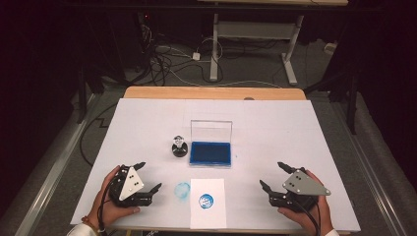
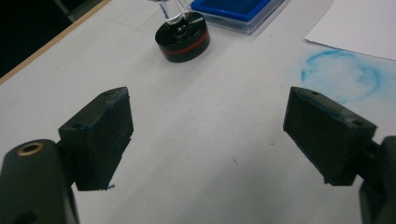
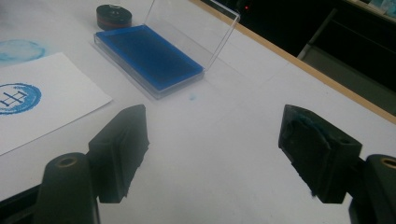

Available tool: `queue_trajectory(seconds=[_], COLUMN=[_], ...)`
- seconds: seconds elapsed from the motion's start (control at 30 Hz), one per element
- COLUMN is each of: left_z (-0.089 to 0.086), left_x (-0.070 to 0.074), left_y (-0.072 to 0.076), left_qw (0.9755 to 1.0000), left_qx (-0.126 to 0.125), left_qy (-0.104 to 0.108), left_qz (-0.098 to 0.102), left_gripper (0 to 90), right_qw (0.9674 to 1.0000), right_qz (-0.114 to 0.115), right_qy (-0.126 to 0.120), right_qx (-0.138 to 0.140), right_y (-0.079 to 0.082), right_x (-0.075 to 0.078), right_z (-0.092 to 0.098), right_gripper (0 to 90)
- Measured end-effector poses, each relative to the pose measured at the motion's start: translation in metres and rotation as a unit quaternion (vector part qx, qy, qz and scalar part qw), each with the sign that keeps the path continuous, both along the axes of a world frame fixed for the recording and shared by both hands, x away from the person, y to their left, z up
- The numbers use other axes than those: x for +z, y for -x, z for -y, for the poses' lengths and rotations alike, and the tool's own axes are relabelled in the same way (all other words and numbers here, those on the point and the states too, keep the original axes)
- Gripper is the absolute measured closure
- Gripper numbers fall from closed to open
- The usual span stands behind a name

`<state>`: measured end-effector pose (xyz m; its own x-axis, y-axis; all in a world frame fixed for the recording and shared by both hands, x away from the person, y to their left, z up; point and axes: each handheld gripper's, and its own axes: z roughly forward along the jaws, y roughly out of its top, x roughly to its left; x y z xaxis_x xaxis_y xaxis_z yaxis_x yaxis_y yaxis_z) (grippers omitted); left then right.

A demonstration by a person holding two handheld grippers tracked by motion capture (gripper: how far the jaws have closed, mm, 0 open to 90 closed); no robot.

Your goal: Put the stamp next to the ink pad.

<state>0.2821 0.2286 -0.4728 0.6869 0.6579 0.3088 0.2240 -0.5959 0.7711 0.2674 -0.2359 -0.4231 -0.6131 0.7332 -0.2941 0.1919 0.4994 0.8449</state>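
A round black stamp (image 1: 179,146) with a clear knob stands upright just left of the blue ink pad (image 1: 211,154), whose clear lid (image 1: 211,131) is raised. A white paper sheet (image 1: 208,202) near the front edge carries a round blue print (image 1: 206,200). My left gripper (image 1: 149,176) rests open at the front left, nothing between its jaws; the stamp (image 2: 182,37) lies ahead of it. My right gripper (image 1: 274,175) is open at the front right, facing the ink pad (image 3: 147,55) and paper (image 3: 42,102).
A faint blue ring smudge (image 1: 182,191) marks the white table cover (image 1: 275,123) left of the paper. The wooden table edge (image 1: 214,92) runs along the back. Beyond it are floor cables (image 1: 167,61) and a desk frame (image 1: 214,44).
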Motion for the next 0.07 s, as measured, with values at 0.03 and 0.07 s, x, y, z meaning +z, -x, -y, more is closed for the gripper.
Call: queue_trajectory(seconds=[0.03,0.07], left_z=[0.0,-0.0002], left_x=[0.0003,0.0007], left_y=[-0.0002,-0.0007], left_qw=[1.0,1.0], left_qx=[0.0,0.001], left_qy=[0.001,0.001], left_qz=[0.0,-0.001], left_gripper=[15.5,15.5], right_qw=[1.0,1.0], right_qz=[0.001,0.001], right_qy=[-0.001,-0.002], right_qx=[-0.001,0.001], right_y=[-0.0001,-0.0003], right_x=[0.0002,0.0003], right_z=[0.0004,0.0007], right_gripper=[24.4,24.5])
